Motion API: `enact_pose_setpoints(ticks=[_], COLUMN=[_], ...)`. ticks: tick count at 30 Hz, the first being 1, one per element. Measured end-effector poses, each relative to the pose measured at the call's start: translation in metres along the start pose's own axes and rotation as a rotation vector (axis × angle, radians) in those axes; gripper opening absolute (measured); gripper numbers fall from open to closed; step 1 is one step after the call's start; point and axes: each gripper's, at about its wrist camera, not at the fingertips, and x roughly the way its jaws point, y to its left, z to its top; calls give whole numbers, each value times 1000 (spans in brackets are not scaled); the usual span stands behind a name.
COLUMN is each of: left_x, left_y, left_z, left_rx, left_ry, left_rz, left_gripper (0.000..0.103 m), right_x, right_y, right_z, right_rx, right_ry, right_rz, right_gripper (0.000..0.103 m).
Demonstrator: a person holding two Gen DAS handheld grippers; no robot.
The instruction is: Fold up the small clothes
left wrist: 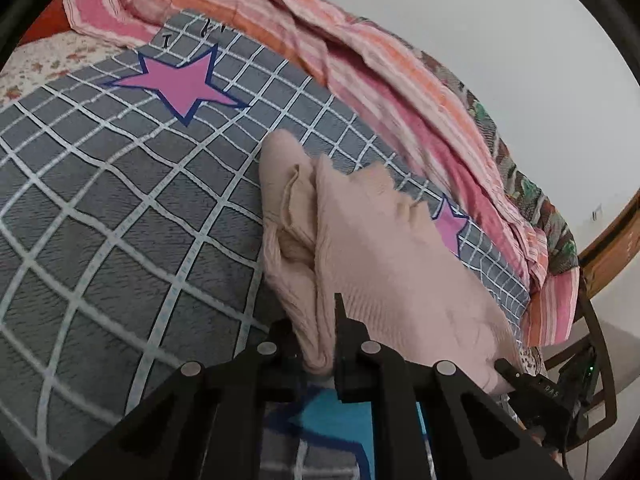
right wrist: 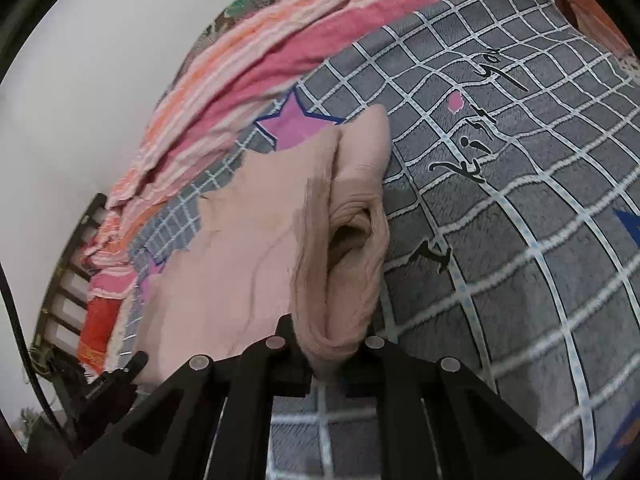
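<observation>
The left gripper pinches a bunched edge of the beige knit garment over the grey checked blanket.

A soft grey blanket with white squares lies under the jaws and spreads out far past them. A big pink star with a dark blue edge sits on it, well ahead of the jaws and to their left. Black writing runs across the blanket, ahead and right of the other jaws. Behind the blanket, far from the jaws, a pink and orange striped cloth lies bunched up along a white wall.
</observation>
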Motion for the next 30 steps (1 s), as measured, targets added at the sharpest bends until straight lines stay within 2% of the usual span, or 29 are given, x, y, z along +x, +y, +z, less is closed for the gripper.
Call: enact_pose_setpoints(ticks=[5, 12, 16, 18, 19, 20, 22, 24, 25, 26, 30], left_x=[-27, -70, -79, -80, -80, -81, -88, -100, -104, -106, -93], left_y=[1, 4, 6, 6, 6, 6, 6, 8, 9, 8, -12], left_z=[-17, -63, -79, -80, -80, -78, -72, -65, -60, -53, -27], left_rx=[14, 70, 88, 105, 111, 116, 139, 180, 192, 201, 291], left_ry=[6, 20, 42, 42, 47, 48, 23, -42, -68, -83, -76], left_rz=[-12, -15, -20, 4, 17, 38, 70, 103, 105, 98, 110], left_gripper=[10, 11, 11, 14, 17, 23, 29, 42, 57, 61, 61], right_x=[-27, -77, -99, -102, -102, -100, -99, -105, -108, -110, -110], right_y=[0, -15, -25, -27, -27, -27, -26, -23, -21, -18, -5], right_z=[-18, -58, -78, -84, -86, -86, -84, -79, -76, -72, -46], right_rx=[-18, -37, -45, -69, -88, -101, -140, -184, -204, -225, -290], right_ry=[14, 36, 39, 39, 46, 60, 64, 33, 22, 9, -64], right_rz=[5, 35, 31, 6, -13, -39, -78, -90, -97, -108, -142], right_gripper=[8, 8, 8, 9, 14, 23, 31, 32, 34, 36, 39])
